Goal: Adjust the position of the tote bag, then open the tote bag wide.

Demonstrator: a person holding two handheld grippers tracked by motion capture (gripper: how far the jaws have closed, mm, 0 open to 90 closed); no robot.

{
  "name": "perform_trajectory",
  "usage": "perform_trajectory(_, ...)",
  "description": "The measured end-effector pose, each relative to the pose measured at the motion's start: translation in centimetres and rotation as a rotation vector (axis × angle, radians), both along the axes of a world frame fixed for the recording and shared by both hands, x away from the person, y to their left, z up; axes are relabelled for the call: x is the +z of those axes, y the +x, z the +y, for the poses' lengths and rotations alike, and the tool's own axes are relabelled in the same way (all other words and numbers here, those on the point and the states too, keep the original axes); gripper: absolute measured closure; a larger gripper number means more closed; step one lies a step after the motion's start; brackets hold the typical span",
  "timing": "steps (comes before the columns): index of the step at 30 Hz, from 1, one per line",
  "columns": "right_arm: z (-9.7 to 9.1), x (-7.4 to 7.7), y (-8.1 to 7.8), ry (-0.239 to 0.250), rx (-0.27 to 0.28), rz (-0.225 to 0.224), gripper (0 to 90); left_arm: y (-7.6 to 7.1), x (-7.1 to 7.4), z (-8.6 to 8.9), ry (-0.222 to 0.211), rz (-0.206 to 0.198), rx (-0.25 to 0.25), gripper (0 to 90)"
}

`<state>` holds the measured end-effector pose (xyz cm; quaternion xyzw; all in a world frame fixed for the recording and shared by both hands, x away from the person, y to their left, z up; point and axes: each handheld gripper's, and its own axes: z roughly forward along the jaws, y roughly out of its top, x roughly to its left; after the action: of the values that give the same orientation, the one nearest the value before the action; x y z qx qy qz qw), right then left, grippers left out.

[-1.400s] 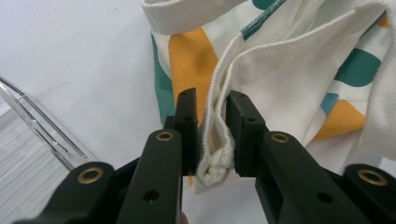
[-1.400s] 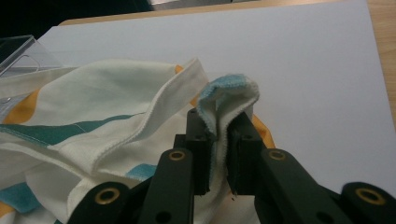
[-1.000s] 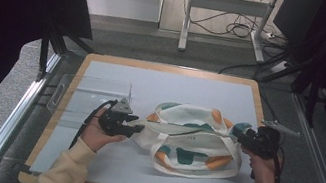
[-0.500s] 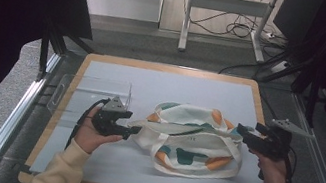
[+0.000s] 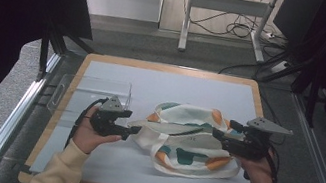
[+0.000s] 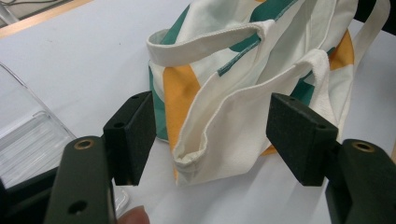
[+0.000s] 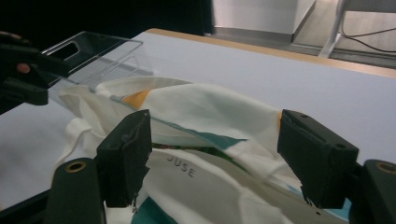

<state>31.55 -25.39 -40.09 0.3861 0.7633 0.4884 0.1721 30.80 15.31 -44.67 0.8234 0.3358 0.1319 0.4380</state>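
With both tongs let go, your left gripper (image 5: 129, 130) and right gripper (image 5: 218, 135) stand at either end of the tote bag (image 5: 188, 139), jaws spread off the cloth, likely to regrip. Jaws have just been opening; earlier they clamped its ends; the right has since drawn back.

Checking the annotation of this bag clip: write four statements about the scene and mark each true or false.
1. The tote bag lies on the table between the two grippers. True.
2. The left gripper is clamped shut on the bag. False: its jaws stand apart, the bag's end between them unpressed.
3. A clear plastic tray sits left of the bag. True.
4. The right gripper holds the bag lifted off the table. False: its jaws are open and the bag rests on the table.
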Motion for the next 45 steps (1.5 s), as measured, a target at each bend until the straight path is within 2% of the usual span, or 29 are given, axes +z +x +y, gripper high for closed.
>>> perform_trajectory(4,0.9,-0.3,-0.1,-0.013,0.033,0.005,26.3,0.0,0.0,-0.1,0.000,-0.002,-0.004,32.8)
perform_trajectory(14,1.7,-0.4,-0.3,-0.020,0.065,-0.003,28.1,0.0,-0.1,-0.2,0.002,-0.004,-0.006,32.7)
perform_trajectory(18,2.2,-0.4,-0.4,-0.026,0.086,-0.002,28.7,-0.1,0.0,-0.4,0.003,-0.025,-0.010,32.7)
perform_trajectory(24,2.8,-0.3,-0.6,-0.041,0.126,-0.006,30.8,0.2,0.6,-1.4,-0.003,-0.033,-0.030,33.0)
perform_trajectory(30,3.4,-0.5,-0.7,-0.051,0.151,0.005,31.1,0.8,1.7,-2.5,-0.016,-0.043,-0.054,33.7)
perform_trajectory(33,3.8,-0.8,-0.7,-0.058,0.162,0.013,31.1,1.6,2.1,-3.1,-0.021,-0.039,-0.064,34.2)
perform_trajectory(40,4.4,-0.9,-0.8,-0.064,0.180,0.018,31.1,3.5,2.5,-5.0,0.008,-0.032,-0.117,36.6)
perform_trajectory(45,4.5,-1.1,-0.8,-0.067,0.182,0.022,31.1,4.3,2.4,-6.9,0.042,-0.026,-0.181,38.7)
